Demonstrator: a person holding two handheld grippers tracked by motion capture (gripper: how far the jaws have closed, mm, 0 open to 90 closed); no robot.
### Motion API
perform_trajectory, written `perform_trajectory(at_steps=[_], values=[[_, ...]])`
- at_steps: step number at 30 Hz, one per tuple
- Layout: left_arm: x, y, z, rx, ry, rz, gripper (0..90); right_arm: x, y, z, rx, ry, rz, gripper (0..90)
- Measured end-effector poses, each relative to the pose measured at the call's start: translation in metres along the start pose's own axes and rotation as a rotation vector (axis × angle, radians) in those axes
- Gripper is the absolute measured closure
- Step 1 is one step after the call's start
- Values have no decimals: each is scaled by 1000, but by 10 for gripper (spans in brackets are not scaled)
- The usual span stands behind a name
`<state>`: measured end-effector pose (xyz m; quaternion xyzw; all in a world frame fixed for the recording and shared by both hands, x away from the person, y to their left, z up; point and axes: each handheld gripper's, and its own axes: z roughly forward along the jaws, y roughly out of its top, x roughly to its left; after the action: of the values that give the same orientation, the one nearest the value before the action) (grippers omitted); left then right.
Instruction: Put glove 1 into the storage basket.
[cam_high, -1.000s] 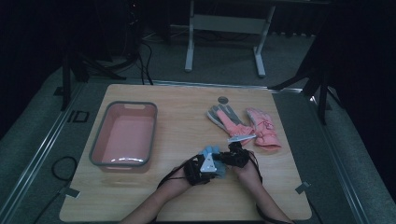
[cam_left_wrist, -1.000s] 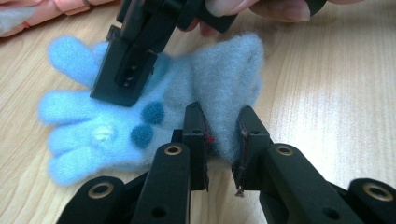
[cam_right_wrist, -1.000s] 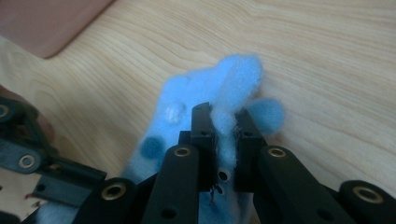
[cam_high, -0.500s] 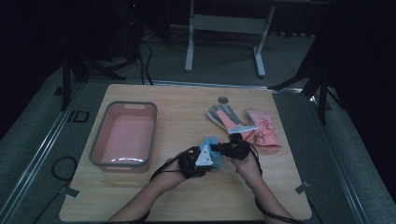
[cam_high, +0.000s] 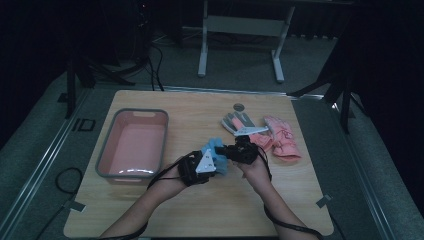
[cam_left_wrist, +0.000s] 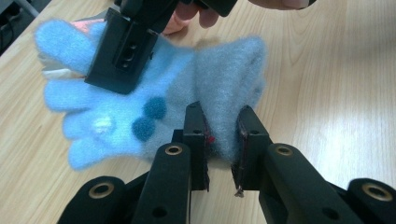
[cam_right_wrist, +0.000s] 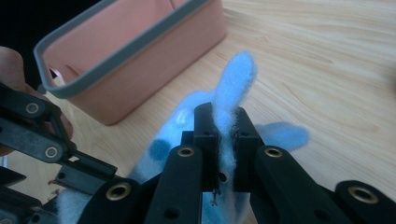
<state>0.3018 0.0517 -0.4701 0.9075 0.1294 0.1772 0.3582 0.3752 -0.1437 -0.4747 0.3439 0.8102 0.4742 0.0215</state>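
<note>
Only readable mark: "ID" in dark letters on the grey surround (cam_high: 83, 125) left of the table. Nothing else legible.

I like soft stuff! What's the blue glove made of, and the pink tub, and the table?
The blue glove looks like fuzzy knit or fleece, maybe wool: its edges are hairy and it folds softly where both grippers pinch it. The pink tub looks like smooth matte plastic with a grey rim. The table looks like pale wood or a wood-look top: it shows grain lines.
</note>
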Motion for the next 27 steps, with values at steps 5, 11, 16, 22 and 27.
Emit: perform_trajectory(at_steps=[5,11,16,22,27], values=[[8,-7,-14,-2,11,-22,784,10,14,9,-3,18,-15,847],[20,-14,-37,9,40,-22,784,22,32,21,-14,41,-25,847],[29,-20,-52,19,62,-25,784,32,46,29,-19,52,-38,846],[35,-27,-64,34,82,-26,784,41,58,39,-11,55,-62,846],[41,-33,-75,54,97,-27,784,49,68,50,-2,66,-78,846]])
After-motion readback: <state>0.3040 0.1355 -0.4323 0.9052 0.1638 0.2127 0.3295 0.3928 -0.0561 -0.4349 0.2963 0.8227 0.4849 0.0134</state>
